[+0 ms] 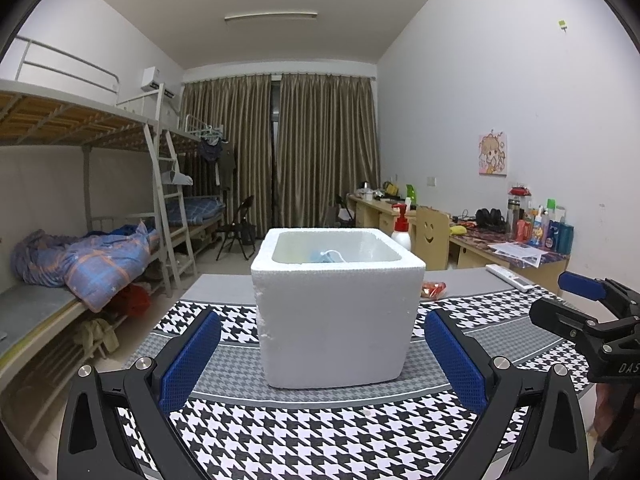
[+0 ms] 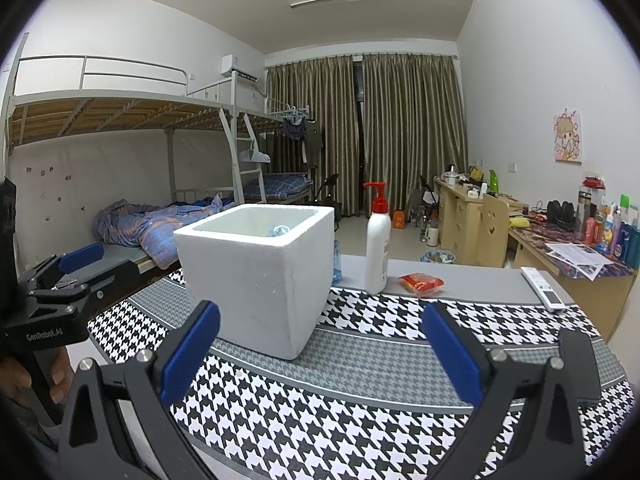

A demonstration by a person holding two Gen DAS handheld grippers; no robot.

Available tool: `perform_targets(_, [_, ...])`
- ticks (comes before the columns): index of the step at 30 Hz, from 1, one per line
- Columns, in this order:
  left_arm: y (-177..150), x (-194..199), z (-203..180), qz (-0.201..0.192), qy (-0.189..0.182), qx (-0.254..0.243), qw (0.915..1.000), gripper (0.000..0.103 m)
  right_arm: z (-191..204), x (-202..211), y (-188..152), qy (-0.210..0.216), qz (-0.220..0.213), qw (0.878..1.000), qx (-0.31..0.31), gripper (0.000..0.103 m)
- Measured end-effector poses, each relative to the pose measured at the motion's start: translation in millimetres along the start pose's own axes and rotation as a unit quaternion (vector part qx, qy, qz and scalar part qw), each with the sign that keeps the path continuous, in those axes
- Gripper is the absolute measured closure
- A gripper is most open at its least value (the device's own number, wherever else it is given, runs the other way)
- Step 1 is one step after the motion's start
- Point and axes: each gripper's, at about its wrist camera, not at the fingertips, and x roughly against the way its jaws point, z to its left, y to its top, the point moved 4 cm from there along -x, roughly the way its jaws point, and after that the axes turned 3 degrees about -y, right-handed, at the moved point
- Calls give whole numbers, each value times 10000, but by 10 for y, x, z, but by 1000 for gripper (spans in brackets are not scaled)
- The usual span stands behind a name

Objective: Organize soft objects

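Hovering: left claw (image 1: 322, 354) and right claw (image 2: 320, 348), both wide open, empty.
Box (image 1: 338, 300): on counter (image 2: 360, 420), blue soft thing (image 1: 320, 257) inside.
Next: probably red packet (image 2: 421, 282), beside bottle (image 2: 378, 248).

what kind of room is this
Most likely a shared dorm room: metal bunk beds along one wall, a row of wooden desks opposite, and clothes hanging by the curtains.

I see an evenly lit room under a ceiling tube light (image 1: 271, 17), soft shadows, sharp focus centrally, strong fisheye bending and dark vignetted corners.
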Motion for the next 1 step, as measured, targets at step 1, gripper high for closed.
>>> perform_targets(1, [-1, -6, -7, 9, -8, 8, 10000, 1, 0, 0, 0, 0, 0, 10000, 0, 1])
